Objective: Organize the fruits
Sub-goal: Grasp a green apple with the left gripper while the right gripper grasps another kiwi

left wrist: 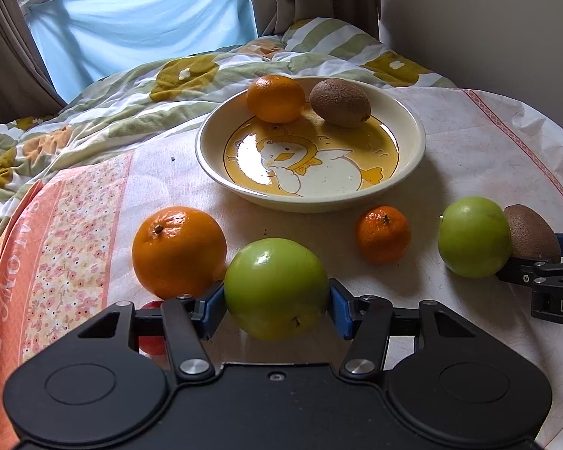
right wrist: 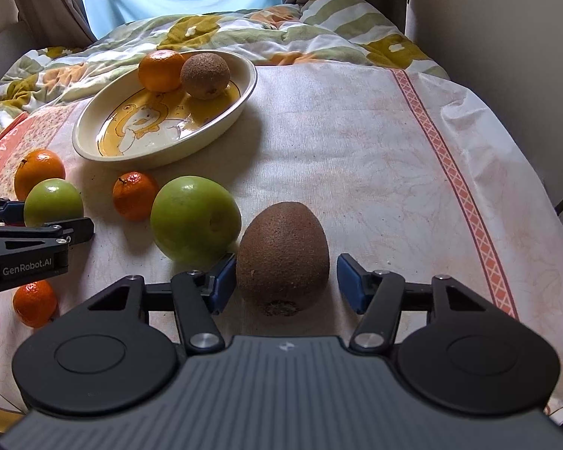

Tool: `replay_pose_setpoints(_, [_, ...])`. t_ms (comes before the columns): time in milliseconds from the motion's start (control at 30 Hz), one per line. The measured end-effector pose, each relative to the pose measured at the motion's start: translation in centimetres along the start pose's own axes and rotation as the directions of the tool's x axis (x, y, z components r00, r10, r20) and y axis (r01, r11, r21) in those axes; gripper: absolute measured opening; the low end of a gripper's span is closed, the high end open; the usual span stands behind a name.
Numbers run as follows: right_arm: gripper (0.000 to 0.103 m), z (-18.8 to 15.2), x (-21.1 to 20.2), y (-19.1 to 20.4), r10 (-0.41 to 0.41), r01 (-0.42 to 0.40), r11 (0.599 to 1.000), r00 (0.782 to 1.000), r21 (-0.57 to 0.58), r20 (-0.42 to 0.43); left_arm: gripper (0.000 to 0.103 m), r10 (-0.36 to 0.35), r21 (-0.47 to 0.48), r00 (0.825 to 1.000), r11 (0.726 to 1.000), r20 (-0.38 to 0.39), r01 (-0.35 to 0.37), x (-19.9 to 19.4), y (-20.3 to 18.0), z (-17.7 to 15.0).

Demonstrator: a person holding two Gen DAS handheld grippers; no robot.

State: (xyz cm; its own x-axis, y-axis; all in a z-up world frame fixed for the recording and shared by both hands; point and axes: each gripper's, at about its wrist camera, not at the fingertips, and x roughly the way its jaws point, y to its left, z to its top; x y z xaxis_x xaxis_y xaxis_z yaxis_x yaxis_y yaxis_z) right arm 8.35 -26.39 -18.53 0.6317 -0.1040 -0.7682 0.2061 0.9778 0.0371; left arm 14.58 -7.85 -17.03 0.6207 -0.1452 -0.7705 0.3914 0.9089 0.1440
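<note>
Fruit pick-up was underway: the left claw (left wrist: pixel 276 309) pinched a green apple (left wrist: pixel 276 288), the right claw (right wrist: pixel 283 281) stood spread around a kiwi (right wrist: pixel 282 258), needing closure before lifting to the bowl (right wrist: pixel 94 150).

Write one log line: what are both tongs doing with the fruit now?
left tongs: shut on green apple | right tongs: open around kiwi | plate: orange, kiwi
</note>
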Motion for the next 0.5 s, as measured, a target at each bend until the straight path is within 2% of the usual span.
replay_pose_setpoints(167, [0.066, -0.09, 0.05, 0.27, -0.002, 0.002, 1.000, 1.000, -0.019, 0.011, 0.061, -0.002, -0.001, 1.000, 1.000, -0.003, 0.002, -0.16, 0.04, -0.15])
replay_pose_setpoints(500, [0.065, -0.14, -0.02, 0.36, -0.001, 0.002, 0.999, 1.000, -0.040, 0.018, 0.061, -0.004, -0.023, 1.000, 1.000, -0.004, 0.004, -0.77, -0.25, -0.56])
